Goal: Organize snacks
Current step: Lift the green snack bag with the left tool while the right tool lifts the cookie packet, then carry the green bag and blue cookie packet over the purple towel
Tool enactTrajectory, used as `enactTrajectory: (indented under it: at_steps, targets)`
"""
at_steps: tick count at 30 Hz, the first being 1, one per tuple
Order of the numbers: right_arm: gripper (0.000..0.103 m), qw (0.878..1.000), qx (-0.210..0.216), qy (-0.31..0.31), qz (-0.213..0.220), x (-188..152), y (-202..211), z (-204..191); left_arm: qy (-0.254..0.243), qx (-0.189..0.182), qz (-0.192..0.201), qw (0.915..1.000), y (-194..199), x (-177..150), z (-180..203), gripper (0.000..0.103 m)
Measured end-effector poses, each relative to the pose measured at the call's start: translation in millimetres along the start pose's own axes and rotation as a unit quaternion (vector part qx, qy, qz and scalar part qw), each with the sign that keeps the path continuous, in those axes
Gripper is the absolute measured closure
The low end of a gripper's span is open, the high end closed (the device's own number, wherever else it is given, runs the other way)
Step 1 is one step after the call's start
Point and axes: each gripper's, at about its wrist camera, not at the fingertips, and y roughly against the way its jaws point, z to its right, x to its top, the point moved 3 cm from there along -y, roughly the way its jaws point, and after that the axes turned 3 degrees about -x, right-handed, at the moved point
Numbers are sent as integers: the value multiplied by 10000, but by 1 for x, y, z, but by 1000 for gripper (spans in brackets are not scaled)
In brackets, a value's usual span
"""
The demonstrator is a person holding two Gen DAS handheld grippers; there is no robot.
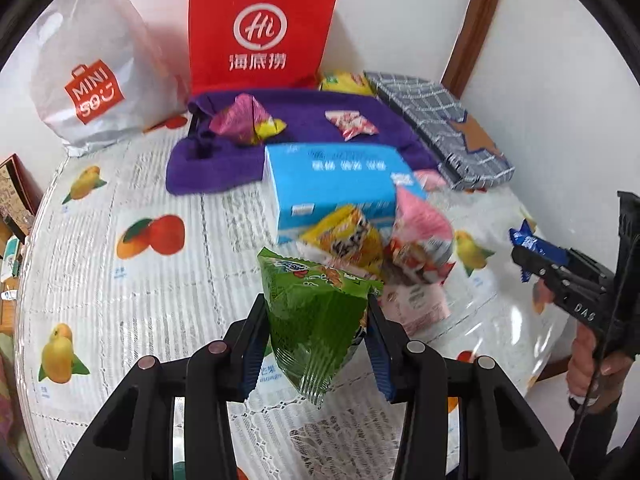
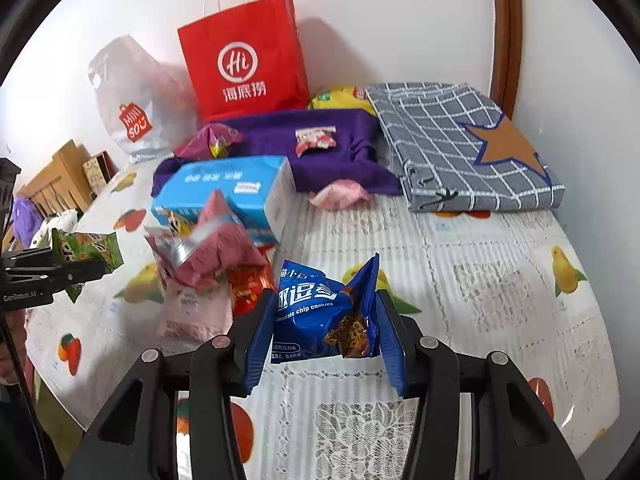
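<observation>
My left gripper (image 1: pixel 316 312) is shut on a green snack packet (image 1: pixel 316 312) and holds it above the table; it also shows at the left of the right wrist view (image 2: pixel 86 248). My right gripper (image 2: pixel 324 312) is shut on a blue chocolate chip cookie packet (image 2: pixel 316 316), which also shows in the left wrist view (image 1: pixel 532 244). A loose pile of yellow (image 1: pixel 348 236) and pink (image 1: pixel 420 240) snack packets lies in front of a light blue box (image 1: pixel 336 180). More packets lie on a purple cloth (image 1: pixel 304 112).
A red paper bag (image 1: pixel 260 28) and a white Miniso bag (image 1: pixel 88 80) stand against the wall. A folded grey checked cloth (image 2: pixel 460 140) lies at the back right. The fruit-print tablecloth (image 1: pixel 120 272) covers the table. Wooden furniture (image 2: pixel 60 184) stands beyond the left edge.
</observation>
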Motion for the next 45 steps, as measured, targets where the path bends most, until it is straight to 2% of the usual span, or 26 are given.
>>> enactTrajectory:
  at_steps: [4,13,22,30,45]
  targets:
    - [54,9999,-100,64,66,11,6,-7,44,-29,147,9999,12,11,3,60]
    - [54,9995,-15,10,321,47,25,-19,139,-74,494,9987,38,40,2,60]
    - [54,9987,196,48,471,101,14,-36,189,67,744,9970,46,85,-5,60]
    - [54,9972,388,57,630,153,-12,-43,201,134,733,9970,24,127,-14,60]
    - [54,9973,446,-29,586,215,-76,-33,294,197,705,9969,-15,188,-38,60]
